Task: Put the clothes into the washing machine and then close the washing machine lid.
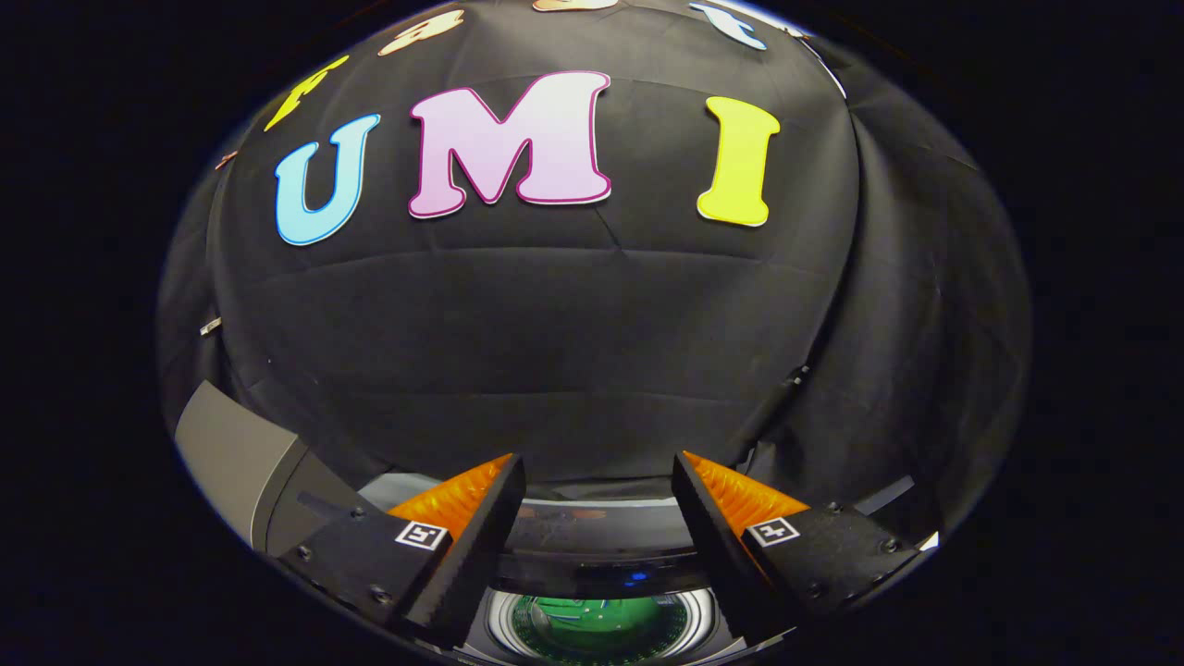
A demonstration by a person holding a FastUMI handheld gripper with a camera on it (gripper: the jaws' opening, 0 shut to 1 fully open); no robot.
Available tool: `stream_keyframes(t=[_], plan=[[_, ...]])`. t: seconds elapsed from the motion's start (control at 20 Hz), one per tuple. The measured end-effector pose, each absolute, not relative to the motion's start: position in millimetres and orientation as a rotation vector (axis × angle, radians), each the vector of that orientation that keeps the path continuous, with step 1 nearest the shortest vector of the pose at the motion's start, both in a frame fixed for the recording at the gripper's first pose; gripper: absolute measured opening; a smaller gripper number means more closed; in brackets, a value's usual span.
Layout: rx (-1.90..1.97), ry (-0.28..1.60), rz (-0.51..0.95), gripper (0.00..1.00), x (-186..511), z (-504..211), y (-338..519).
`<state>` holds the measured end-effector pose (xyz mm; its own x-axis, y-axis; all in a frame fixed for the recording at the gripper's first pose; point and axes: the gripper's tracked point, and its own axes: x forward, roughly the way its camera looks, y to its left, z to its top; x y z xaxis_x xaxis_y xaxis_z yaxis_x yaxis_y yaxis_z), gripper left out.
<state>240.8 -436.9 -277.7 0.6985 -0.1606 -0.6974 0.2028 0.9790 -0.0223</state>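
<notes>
Black cloth is hung as the booth's wall (592,351) beyond everything, and a grey panel (231,453) is seen off to the left of the fingers. The gripper (597,490) is held above the washing machine (601,532), its jaws spread wide with nothing between them. Between and below the fingers the machine's round drum opening (601,624) is seen, ringed in pale trim, and something green (fabric, by the look of it, though too small to be sure) is glimpsed inside. Across the gap just beyond the opening lies a dark, glossy band, which may be the lid's edge or the control strip; it cannot be told which, nor whether the lid is raised. If the green is the clothes, the loading step is judged done and the lid-closing step is in hand. The next move calls for the lid to be found, reached and pressed down flat over the drum.
</notes>
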Motion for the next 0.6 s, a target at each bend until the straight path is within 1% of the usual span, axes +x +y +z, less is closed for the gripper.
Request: stream_keyframes(t=[0.6], plan=[[0.028, 0.793, -0.205, 1.0, 240.2, -278.1, -437.2]])
